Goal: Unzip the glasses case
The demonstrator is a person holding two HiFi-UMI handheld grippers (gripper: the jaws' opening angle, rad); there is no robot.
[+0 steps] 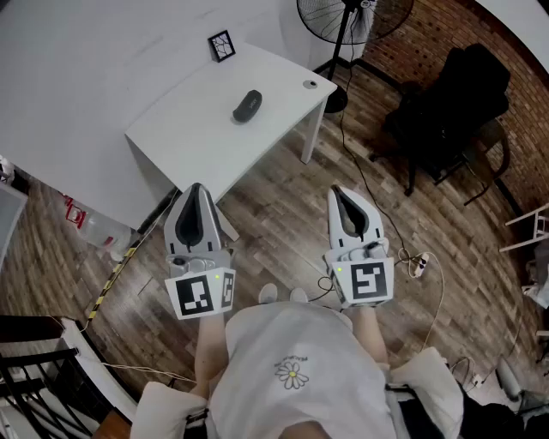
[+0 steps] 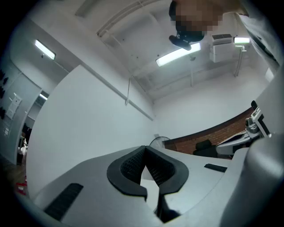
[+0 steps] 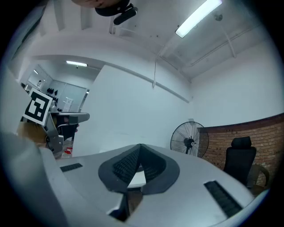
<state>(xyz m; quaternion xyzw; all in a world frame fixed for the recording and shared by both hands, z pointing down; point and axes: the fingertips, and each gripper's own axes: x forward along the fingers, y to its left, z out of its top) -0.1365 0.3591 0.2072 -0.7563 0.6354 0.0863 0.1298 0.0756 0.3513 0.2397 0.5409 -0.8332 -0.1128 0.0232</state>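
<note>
The glasses case (image 1: 247, 105), a dark oval pouch, lies shut on the white table (image 1: 197, 129) near its middle. Both grippers are held in the air over the wooden floor, well short of the table and apart from the case. My left gripper (image 1: 196, 189) points toward the table's near edge, its jaws meeting at the tips with nothing between them (image 2: 145, 148). My right gripper (image 1: 336, 190) hangs right of the table, also shut and empty (image 3: 140, 146). The case does not show in either gripper view.
A square marker card (image 1: 221, 45) and a small round disc (image 1: 309, 84) sit on the table's far side. A standing fan (image 1: 352, 17) and a black office chair (image 1: 450, 103) stand beyond, to the right. Cables and a power strip (image 1: 418, 264) lie on the floor.
</note>
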